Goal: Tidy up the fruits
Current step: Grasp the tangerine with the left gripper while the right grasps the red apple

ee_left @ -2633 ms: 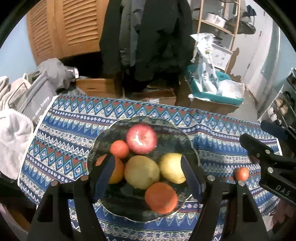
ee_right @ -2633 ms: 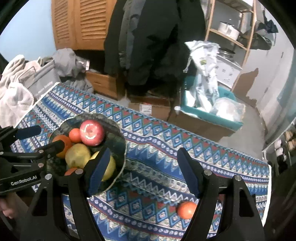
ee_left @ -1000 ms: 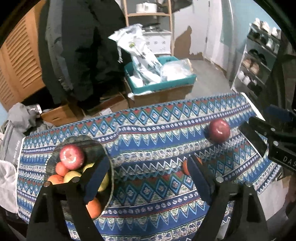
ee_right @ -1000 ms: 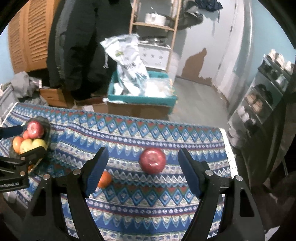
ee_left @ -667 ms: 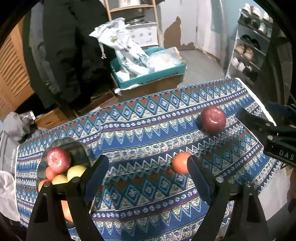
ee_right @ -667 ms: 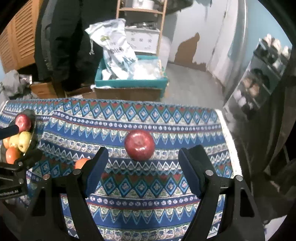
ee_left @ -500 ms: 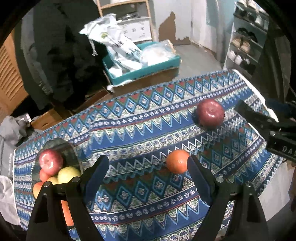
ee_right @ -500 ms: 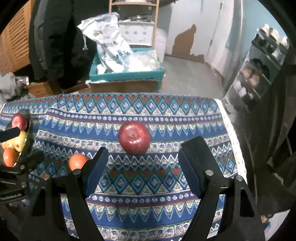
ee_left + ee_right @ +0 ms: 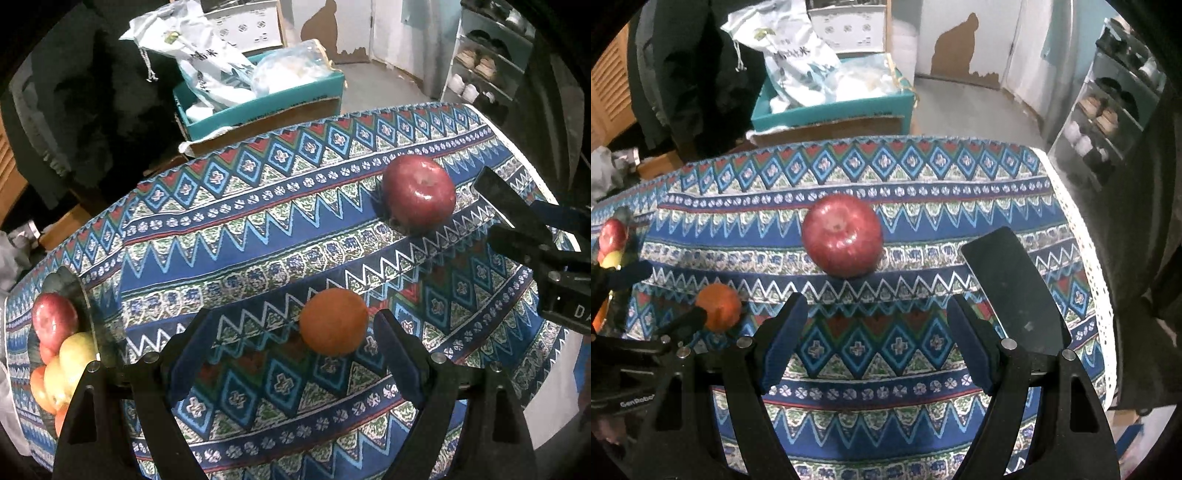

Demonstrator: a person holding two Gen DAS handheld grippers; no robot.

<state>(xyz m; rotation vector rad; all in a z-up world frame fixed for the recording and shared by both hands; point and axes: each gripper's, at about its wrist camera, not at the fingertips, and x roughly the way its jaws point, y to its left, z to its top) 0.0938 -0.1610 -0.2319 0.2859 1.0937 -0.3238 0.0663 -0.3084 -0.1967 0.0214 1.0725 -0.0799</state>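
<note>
Two loose fruits on the cloth, two grippers with jaws wide

Two fruits lie loose on the patterned cloth [image 9: 236, 236] covering the worktop: one orange [image 9: 333, 321] and one red apple [image 9: 418, 194]. They sit apart, the orange nearer and to the left, the apple farther and to the right.

One dark bowl [image 9: 79, 291] stands at the far left edge of the cloth. In the left wrist view it holds one more red apple [image 9: 53, 319], two yellow-green fruits [image 9: 75, 356] and what look like two orange ones at the rim, partly cut off by the frame, so the exact count cannot be told.

Both grippers are empty. On the left gripper [image 9: 291, 356] the jaws stand wide; the orange sits between the two fingertips, close to the right one, with a gap showing at both sides. On the right gripper [image 9: 873, 343] the jaws are also wide, and the loose apple [image 9: 843, 234] lies just beyond the tips, a little left of centre, not touched. From this view the orange [image 9: 718, 306] shows at the left, with a finger of the left gripper in front of it.

Beyond the far edge of the worktop one teal box [image 9: 833, 107] holds white plastic bags [image 9: 798, 62]. One shoe rack [image 9: 1108, 110] stands at the far right.
</note>
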